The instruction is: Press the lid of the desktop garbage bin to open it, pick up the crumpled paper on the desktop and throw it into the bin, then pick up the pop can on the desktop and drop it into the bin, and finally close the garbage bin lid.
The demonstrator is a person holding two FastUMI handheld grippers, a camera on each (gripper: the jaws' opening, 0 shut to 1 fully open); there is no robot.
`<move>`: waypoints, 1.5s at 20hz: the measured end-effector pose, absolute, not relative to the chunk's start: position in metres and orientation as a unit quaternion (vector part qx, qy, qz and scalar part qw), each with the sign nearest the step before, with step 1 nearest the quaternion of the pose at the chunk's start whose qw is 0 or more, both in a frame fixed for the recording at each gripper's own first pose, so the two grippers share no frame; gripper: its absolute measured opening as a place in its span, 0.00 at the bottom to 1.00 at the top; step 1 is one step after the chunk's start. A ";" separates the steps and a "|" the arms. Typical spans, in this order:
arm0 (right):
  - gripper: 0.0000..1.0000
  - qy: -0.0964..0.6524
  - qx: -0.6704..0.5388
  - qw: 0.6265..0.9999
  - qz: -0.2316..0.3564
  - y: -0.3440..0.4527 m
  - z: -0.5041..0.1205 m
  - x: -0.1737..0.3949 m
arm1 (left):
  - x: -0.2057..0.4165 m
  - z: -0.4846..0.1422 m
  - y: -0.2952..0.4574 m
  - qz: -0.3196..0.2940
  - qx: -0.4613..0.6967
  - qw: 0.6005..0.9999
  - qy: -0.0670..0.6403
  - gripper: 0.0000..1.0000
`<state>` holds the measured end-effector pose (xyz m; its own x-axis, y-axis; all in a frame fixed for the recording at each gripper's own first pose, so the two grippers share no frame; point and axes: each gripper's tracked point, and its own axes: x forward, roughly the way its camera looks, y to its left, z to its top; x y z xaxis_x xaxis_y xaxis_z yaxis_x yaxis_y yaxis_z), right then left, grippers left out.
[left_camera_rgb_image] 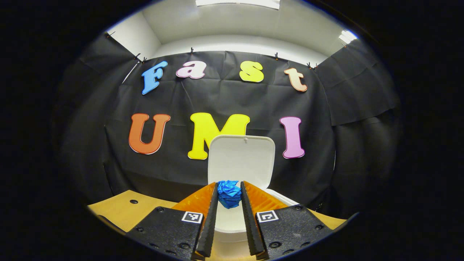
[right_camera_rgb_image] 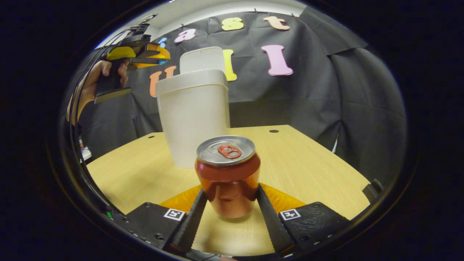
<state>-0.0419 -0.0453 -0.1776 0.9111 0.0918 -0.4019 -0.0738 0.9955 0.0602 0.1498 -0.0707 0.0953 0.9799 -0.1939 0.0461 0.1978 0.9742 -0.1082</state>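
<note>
In the left gripper view, my left gripper is shut on the blue crumpled paper, holding it over the white bin, whose lid stands upright behind it. In the right gripper view, the red pop can stands upright on the wooden table, and my right gripper has a finger pressed against each of its sides. Behind the can stands the white bin with its lid raised. A hand holds the left gripper high at the bin's upper left.
Black cloth walls the booth at the back and on both sides. The table's far edge runs just behind the bin, and small dark holes dot the tabletop. Bare table lies to the can's right and left.
</note>
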 end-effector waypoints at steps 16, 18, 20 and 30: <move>0.80 0.198 0.018 0.979 0.038 -0.045 -0.169 -0.036 | 0.151 0.071 -0.060 -0.096 -0.062 0.993 0.024 0.99; 0.80 0.196 0.017 0.979 0.042 -0.042 -0.163 -0.037 | 0.143 0.073 -0.047 -0.093 -0.060 0.994 0.020 0.99; 0.80 0.192 0.015 0.980 0.044 -0.042 -0.151 -0.036 | 0.131 0.067 -0.036 -0.091 -0.060 0.994 0.022 0.99; 0.80 0.141 -0.013 0.986 0.084 -0.016 -0.049 -0.014 | 0.060 -0.011 0.053 -0.031 -0.032 0.998 0.052 0.99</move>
